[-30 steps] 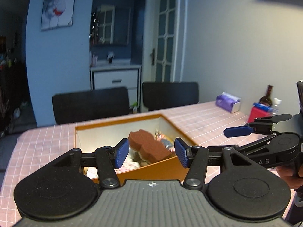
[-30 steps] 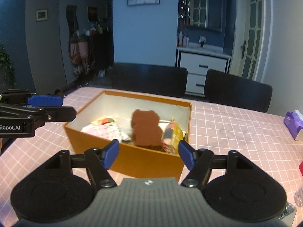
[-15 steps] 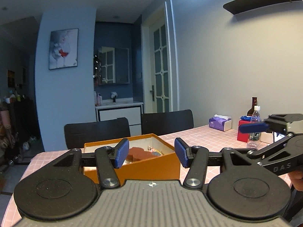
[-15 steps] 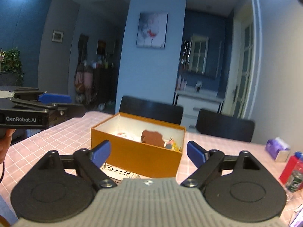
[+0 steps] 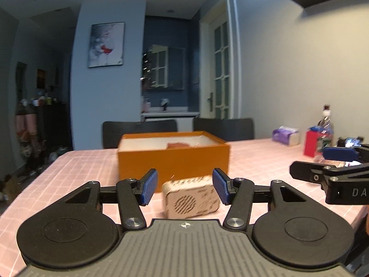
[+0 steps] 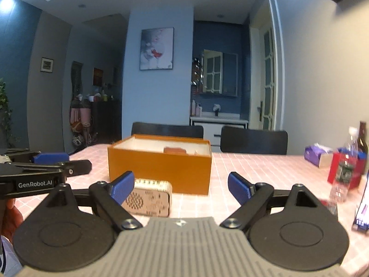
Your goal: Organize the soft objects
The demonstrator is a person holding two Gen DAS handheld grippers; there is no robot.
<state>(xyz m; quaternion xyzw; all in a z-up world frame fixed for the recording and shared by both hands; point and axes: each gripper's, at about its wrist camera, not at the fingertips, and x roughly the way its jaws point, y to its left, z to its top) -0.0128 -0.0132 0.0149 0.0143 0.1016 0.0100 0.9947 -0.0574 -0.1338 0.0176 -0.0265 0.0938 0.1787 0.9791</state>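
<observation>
Here, both tools held low and level over the near edge of the table [image 5: 69, 161], seemingly pulled back from the work. On the left, left gripper [image 5: 185, 189] with blue pads [image 5: 149, 185] spread apart, nothing between them; a small beige speaker-like box [image 5: 192, 197] lying on the cloth just beyond the gap, untouched. Straight ahead, orange box [image 5: 174, 161] open-topped in mid-table, a brown soft object [image 5: 178, 145] peeking just above the rim inside it, which suggests sorting largely done; other contents hidden by the front wall from this low angle. Further right, right gripper [image 6: 181, 188] likewise spread wide and empty, aimed at the same box, the beige case sitting off toward its left pad. Probably resting poses, not approaches, since nothing soft shows loose on the cloth. Underneath, a pink checked tablecloth, flat and uncluttered on the near side. At the far right edge, a purple tissue pack [image 6: 317, 155], a red carton [image 6: 341, 169], a clear water bottle [image 6: 346, 168] and a dark bottle [image 6: 362, 136] bunched together. Beyond, two dark chairs [image 6: 253, 142], a blue wall with a wineglass picture [image 6: 156, 48], a white cabinet and a glazed door.
</observation>
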